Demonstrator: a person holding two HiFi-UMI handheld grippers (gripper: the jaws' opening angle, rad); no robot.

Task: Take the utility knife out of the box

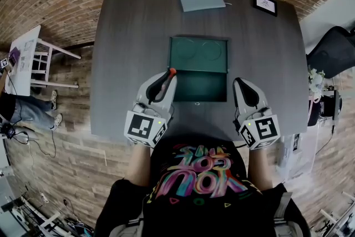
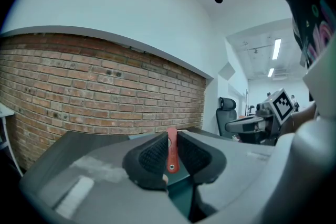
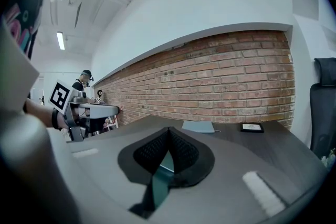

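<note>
Left gripper (image 1: 165, 78) has its jaws partly closed and clamped on the utility knife (image 2: 171, 148); both textured pads press the knife's flat sides. The knife sits right between the pads, on the gripper's centre line, and its red end pokes out just past the jaw tips. Its long axis runs along the jaws, pointing forward from the gripper, away from the person and a little right toward the box (image 1: 198, 87). In the head view the red tip (image 1: 172, 71) lies at the box's left wall, just ahead of the gripper. A small hole shows at the knife's near end, down between the pads. Which end carries the blade is hard to tell, probably the hidden one.

Right gripper (image 3: 168, 136) has its jaws closed together with nothing between them. It sits just right of the box's near corner, well apart from the knife, on the table (image 1: 122, 64).
</note>
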